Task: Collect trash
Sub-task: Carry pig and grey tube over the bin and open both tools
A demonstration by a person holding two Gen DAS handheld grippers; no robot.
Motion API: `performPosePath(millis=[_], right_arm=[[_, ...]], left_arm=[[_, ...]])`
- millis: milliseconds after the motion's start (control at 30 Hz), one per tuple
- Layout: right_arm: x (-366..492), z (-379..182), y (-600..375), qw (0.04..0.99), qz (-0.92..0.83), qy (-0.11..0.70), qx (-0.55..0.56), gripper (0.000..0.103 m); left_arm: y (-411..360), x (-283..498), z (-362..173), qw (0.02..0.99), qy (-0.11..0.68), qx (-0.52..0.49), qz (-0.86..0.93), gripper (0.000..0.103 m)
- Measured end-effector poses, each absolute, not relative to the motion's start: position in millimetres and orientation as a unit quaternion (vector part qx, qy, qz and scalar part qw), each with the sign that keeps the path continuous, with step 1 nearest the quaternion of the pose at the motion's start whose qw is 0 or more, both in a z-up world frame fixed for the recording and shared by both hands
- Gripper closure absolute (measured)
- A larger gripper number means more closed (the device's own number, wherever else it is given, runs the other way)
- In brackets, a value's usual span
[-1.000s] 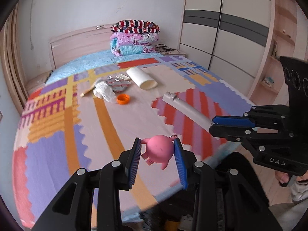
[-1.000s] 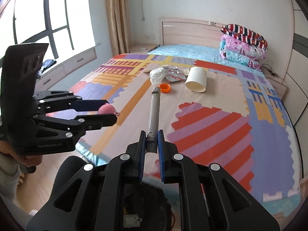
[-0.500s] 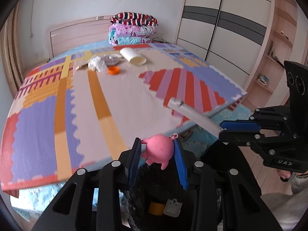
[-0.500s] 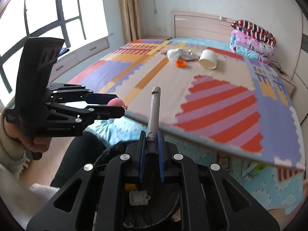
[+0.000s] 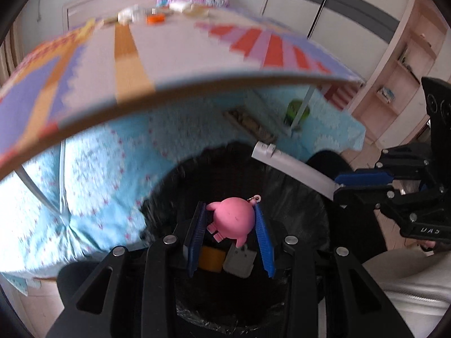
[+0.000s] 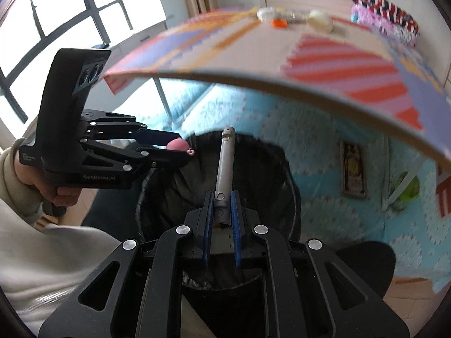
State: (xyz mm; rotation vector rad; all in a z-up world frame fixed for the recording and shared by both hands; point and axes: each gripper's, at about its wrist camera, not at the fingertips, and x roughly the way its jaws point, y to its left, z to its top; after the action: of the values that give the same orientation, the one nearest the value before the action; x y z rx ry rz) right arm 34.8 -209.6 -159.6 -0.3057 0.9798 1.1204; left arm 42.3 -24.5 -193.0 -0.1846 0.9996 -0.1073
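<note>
A person's left hand (image 6: 56,186) grips the left gripper (image 5: 231,225) at the far left of the right wrist view, its 2 blue-padded fingers (image 5: 197,233) clamped on a pink pig toy (image 5: 232,221) with a small loop at its top. In the left wrist view the toy hangs directly above the open mouth of a black-lined trash bin (image 5: 298,197), where an orange piece (image 5: 210,259) and a grey piece (image 5: 239,260) lie at the bottom (what they are is hard to tell through the blur).

Just right of the toy, a grey metal tube (image 6: 225,169) reaches out over the same bin (image 6: 169,191), its near end pinched tight between the blue pads of the right gripper (image 6: 221,211). In the left wrist view the tube (image 5: 293,169) slants up and left from the right gripper (image 5: 363,181), its capped tip over the bin's far rim.

Behind the bin hangs a light blue patterned bedcover (image 5: 93,180), and above it juts the edge of a colourful foam mat (image 5: 135,45) on the bed. At the mat's far end sit a white crumpled wad (image 5: 126,15), an orange cap (image 5: 155,19) and a pale cup (image 6: 320,18), well apart from both grippers. Folded striped bedding (image 6: 386,14) is stacked at the far right, near the headboard.
</note>
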Motion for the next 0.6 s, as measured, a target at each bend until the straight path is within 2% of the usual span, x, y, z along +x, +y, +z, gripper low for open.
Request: performPosePath(millis=[367,600], right_arm=[[36,-227,-191,0.681,0.490,0.519,-0.165,0.090],[43,-241,-183,0.674,0.476,0.536,-0.177,0.090]], left_arm=[[-41,48,-254,0.834,0.544,-0.076,-0.049,0.069],[-42,52,-272,0.818,0.567,-0.083,-0.051,0.069]])
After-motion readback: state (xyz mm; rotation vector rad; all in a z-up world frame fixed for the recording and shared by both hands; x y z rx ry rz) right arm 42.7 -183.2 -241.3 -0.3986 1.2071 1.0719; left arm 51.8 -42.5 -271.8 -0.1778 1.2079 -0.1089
